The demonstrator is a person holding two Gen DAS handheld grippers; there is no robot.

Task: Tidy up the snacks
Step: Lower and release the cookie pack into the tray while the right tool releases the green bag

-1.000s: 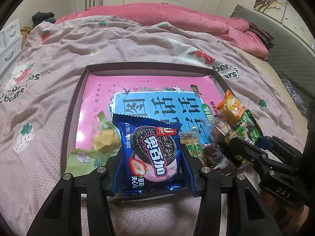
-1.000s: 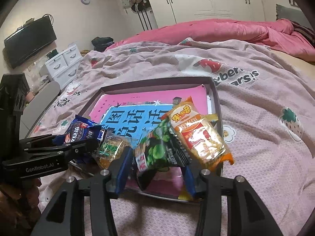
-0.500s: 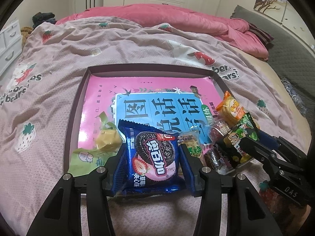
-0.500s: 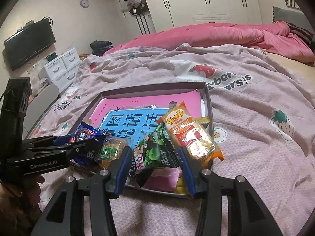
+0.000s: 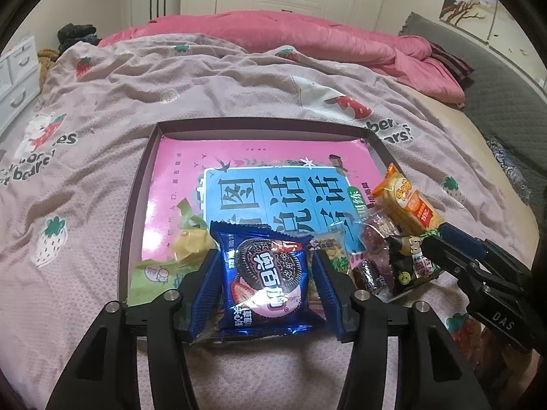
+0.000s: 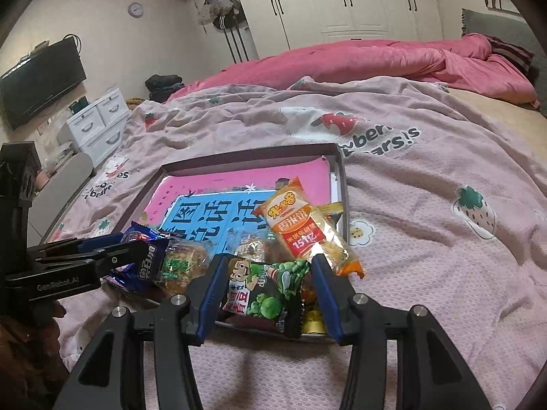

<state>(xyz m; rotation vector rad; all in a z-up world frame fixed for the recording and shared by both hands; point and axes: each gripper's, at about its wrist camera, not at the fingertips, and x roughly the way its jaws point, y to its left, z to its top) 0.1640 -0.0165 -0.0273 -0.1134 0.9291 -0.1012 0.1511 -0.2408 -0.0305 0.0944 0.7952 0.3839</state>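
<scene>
A shallow tray (image 5: 136, 184) sits on the strawberry-print bedspread (image 5: 239, 78), lined with a pink and blue picture book (image 5: 273, 184), and the snacks are bunched along its near edge. The left gripper (image 5: 265, 273) straddles the blue cookie packet (image 5: 265, 280); its jaws are opening, with slivers of gap on both sides, so I take this as the letting-go step, the packet lying on the tray's front rim. The right gripper (image 6: 263, 287) brackets the green pea packet (image 6: 270, 290), pads close against its sides, but I cannot tell whether they press it. An orange rice-cracker packet (image 6: 304, 229) leans just beside it. Next, I judge, the left tongs must back away cleanly without dragging the packet off the rim.
</scene>
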